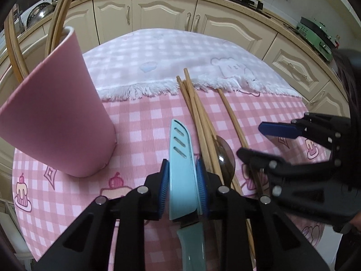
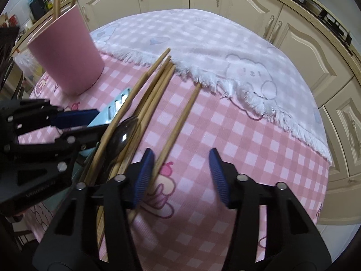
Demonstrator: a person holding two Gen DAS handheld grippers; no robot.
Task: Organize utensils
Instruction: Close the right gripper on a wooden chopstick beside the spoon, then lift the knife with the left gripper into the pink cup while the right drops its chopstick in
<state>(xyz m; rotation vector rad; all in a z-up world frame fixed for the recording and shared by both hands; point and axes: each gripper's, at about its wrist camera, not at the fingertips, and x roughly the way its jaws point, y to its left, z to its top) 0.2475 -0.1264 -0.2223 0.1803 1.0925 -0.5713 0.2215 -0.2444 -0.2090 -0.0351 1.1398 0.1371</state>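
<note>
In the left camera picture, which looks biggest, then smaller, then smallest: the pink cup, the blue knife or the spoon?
1. pink cup, though it sits close to the camera.
2. blue knife.
3. spoon, partly hidden.

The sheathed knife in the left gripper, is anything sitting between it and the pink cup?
Nothing visible. The left gripper is shut on the sheathed knife, and only bare checked tablecloth lies between it and the pink cup. The chopsticks and spoon lie on the other side.
</note>
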